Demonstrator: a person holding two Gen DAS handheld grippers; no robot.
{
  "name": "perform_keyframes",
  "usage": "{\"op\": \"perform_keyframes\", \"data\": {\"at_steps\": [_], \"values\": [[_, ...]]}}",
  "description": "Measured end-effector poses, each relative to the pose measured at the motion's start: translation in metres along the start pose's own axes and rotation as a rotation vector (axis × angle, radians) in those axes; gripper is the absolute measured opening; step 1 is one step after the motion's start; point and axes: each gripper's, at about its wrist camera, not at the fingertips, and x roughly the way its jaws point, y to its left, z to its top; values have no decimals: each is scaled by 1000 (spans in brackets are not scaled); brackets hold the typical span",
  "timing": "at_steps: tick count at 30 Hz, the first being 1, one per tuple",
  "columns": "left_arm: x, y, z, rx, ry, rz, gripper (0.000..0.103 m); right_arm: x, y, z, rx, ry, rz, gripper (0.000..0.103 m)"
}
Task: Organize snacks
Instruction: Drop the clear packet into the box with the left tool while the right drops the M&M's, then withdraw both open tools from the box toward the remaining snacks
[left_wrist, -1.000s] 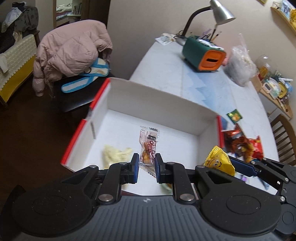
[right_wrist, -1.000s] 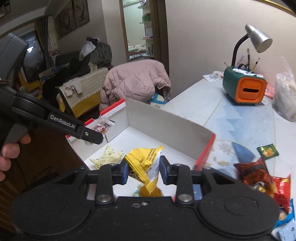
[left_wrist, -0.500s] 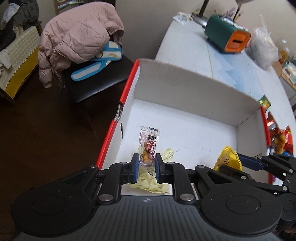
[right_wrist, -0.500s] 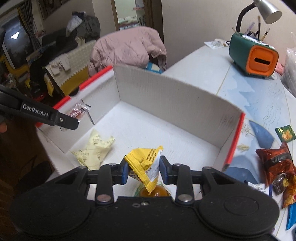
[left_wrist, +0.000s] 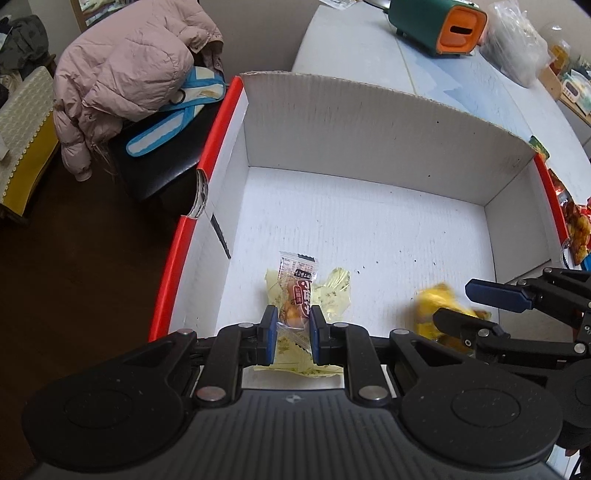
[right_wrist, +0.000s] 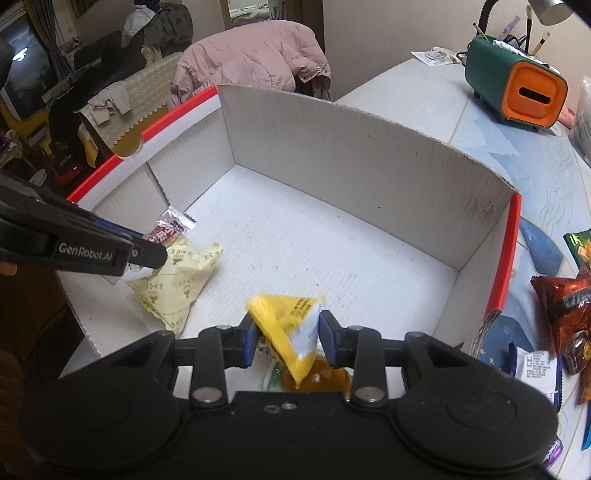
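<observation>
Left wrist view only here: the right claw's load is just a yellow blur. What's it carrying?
Observer: A yellow packet with printed text sits between the right claw's pads; its jaws have just eased open slightly.
Operator: Anything else in there?
Observer: An orange translucent snack shows just behind the packet, close to the claw; I can't tell whether it's gripped.
Operator: Any landmark beyond?
Observer: A desk lamp stands behind the green holder.

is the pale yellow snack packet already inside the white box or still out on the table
Inside. The pale yellow packet lies flat on the floor of the white box, near its left wall, partly under the clear-wrapped snack in the left gripper.
</observation>
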Motion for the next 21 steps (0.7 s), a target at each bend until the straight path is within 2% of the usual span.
{"op": "perform_keyframes", "data": {"at_steps": [9, 14, 18, 21], "values": [[-5, 1, -4, 2, -19, -9, 19, -9, -2, 1, 18, -21, 14, 39], [-16, 3, -8, -1, -38, -23, 27, -23, -4, -1, 38, -51, 31, 43], [-29, 3, -12, 2, -72, -42, 28, -39, -6, -4, 48, -85, 44, 48], [-41, -1, -15, 4, -97, -63, 33, -52, -6, -6, 57, -115, 56, 51]]}}
